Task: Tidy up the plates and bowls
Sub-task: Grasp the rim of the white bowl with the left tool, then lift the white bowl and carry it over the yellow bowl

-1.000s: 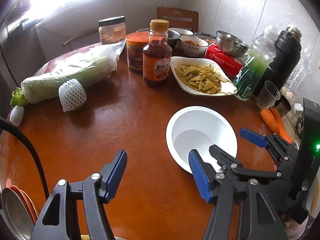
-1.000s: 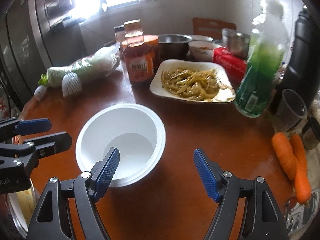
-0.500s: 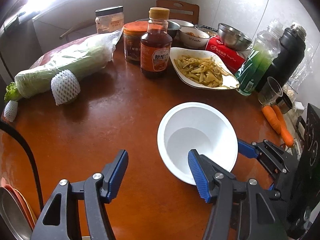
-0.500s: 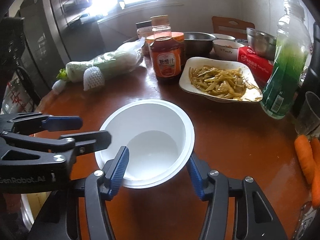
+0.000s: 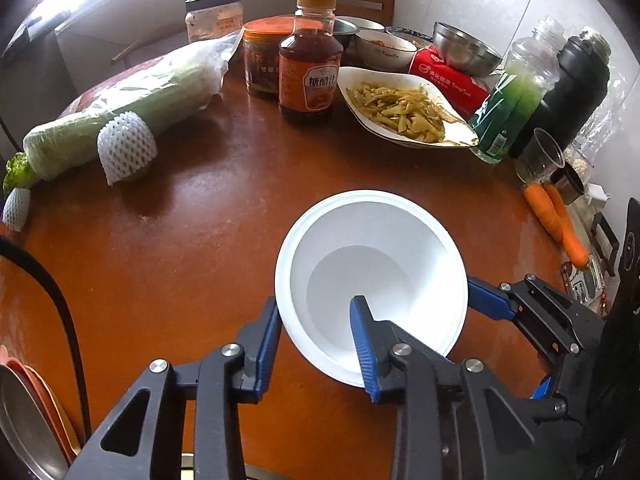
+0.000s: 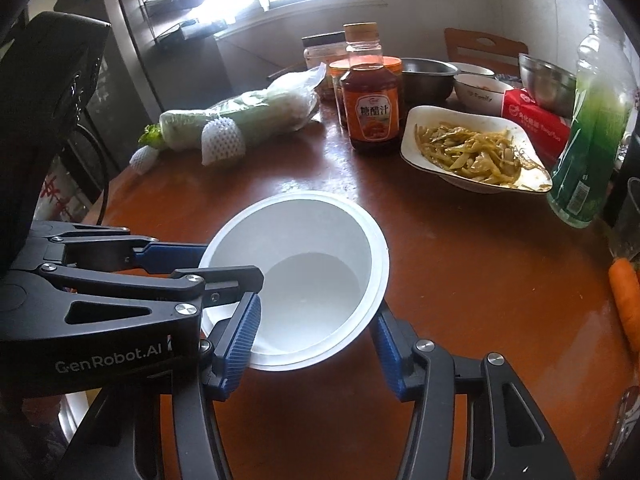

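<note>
The white bowl (image 5: 372, 276) is seen on the brown table (image 5: 168, 240), close in front of both cameras. Its near-left rim is pinched by the left gripper (image 5: 316, 340): one blue pad is set against the outer wall and the other inside the bowl, so the jaws are clamped on the bowl's wall. From the right wrist view the same grip is seen at the bowl's left edge, with one black finger reaching over the rim.

The bowl is also straddled by the right gripper (image 6: 316, 344). One of its blue pads (image 6: 240, 340) is placed inside the bowl near the left rim, and the other is tucked under the outer right edge. Whether these pads press on the bowl cannot be told for certain, though the rim is enclosed between them.

Further back, an oval plate of yellow-green shredded vegetables (image 5: 404, 108) is set well apart from the bowl. A brown sauce bottle (image 5: 310, 60) stands just left of it, with jars behind. A wrapped cabbage (image 5: 132, 108) is laid along the far left, and a green bottle (image 5: 516, 96) and a black flask (image 5: 568, 88) are stood at the far right. Two carrots (image 5: 556, 220) are laid at the right edge. Steel and ceramic bowls (image 5: 464, 48) are gathered at the back.
</note>
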